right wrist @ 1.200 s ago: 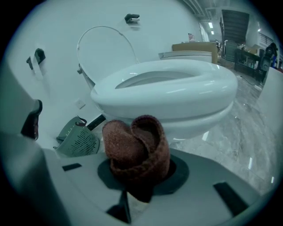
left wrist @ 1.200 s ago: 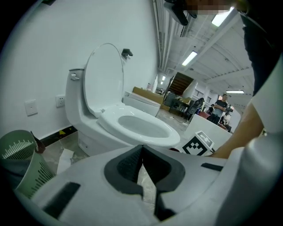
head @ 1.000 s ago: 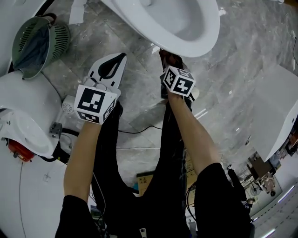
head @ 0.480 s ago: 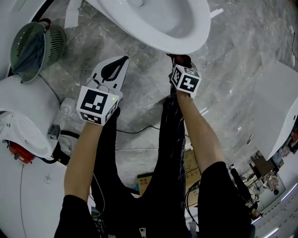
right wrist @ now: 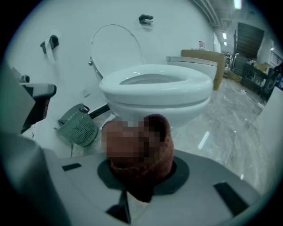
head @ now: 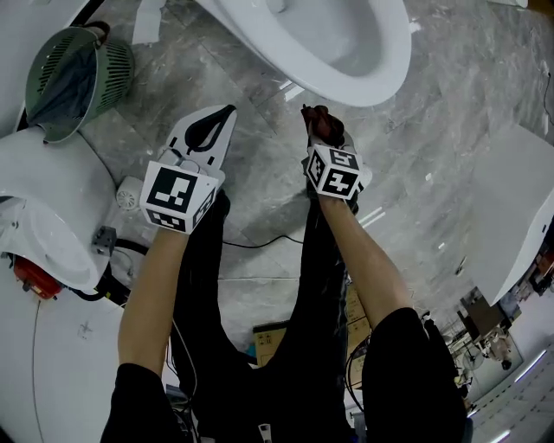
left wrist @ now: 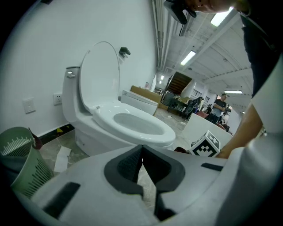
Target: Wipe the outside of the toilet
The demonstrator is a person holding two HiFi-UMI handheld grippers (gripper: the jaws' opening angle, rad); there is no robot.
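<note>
A white toilet with its lid up fills the top of the head view, and its bowl front faces the right gripper view. My right gripper is shut on a dark reddish-brown cloth, held just below the front of the bowl rim, a little apart from it. The cloth bulges out past the jaws. My left gripper is shut with nothing in it, hanging over the marble floor to the left of the bowl. The toilet seat shows beyond its jaws.
A green mesh bin stands on the floor at the left. White fixtures crowd the left side, another white unit the right. A cable crosses the floor near the person's legs. White paper lies by the toilet base.
The right gripper with the cloth rose to the bowl's underside half a second ago and has now drawn back down and slightly left. The left gripper has stayed put.
</note>
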